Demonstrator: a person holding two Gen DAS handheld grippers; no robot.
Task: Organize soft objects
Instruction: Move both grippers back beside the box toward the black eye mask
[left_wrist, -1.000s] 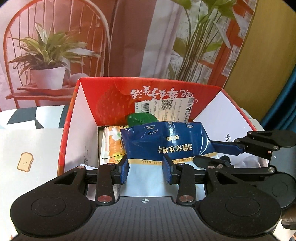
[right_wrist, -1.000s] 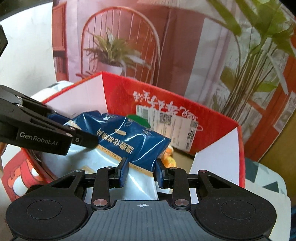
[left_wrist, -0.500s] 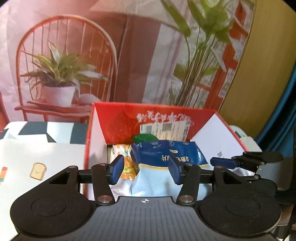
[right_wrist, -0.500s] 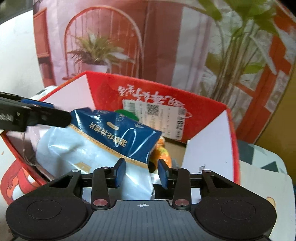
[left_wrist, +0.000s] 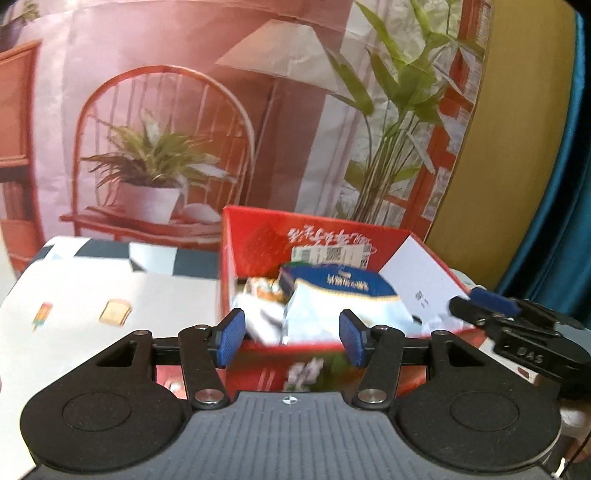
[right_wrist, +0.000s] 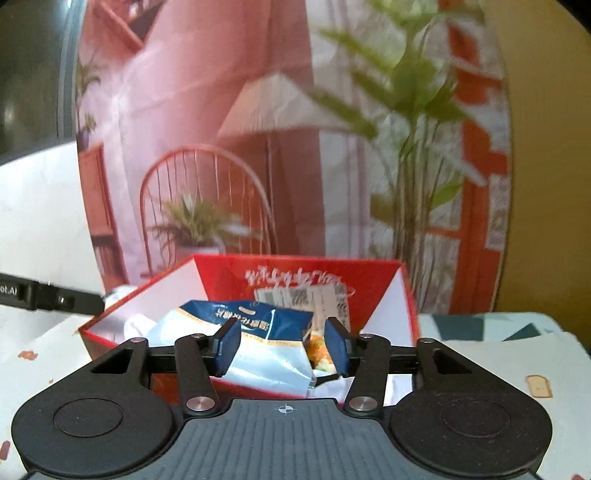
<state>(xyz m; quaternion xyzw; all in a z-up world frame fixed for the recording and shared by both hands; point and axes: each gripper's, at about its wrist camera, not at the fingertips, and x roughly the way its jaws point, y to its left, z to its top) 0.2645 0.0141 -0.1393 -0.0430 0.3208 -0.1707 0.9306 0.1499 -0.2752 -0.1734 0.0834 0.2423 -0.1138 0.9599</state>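
Observation:
A blue and white cotton pad bag (left_wrist: 332, 299) (right_wrist: 266, 332) lies inside the red cardboard box (left_wrist: 258, 236) (right_wrist: 229, 269), on top of an orange patterned packet (left_wrist: 264, 288) (right_wrist: 319, 350). My left gripper (left_wrist: 291, 341) is open and empty, held in front of the box's near wall. My right gripper (right_wrist: 282, 345) is open and empty, also just outside the box. The right gripper shows at the right of the left wrist view (left_wrist: 517, 325). The left gripper shows at the left edge of the right wrist view (right_wrist: 51, 297).
The box stands on a table with a white cloth printed with toast and popsicle pictures (left_wrist: 114, 314) (right_wrist: 539, 384). A printed backdrop of a chair and plants (left_wrist: 166, 147) hangs behind. A yellow wall (left_wrist: 517, 147) and blue curtain (left_wrist: 576, 221) are at right.
Both grippers let go of the blue bag, opened wide and drew back and up from the box. The bag now lies in the box.

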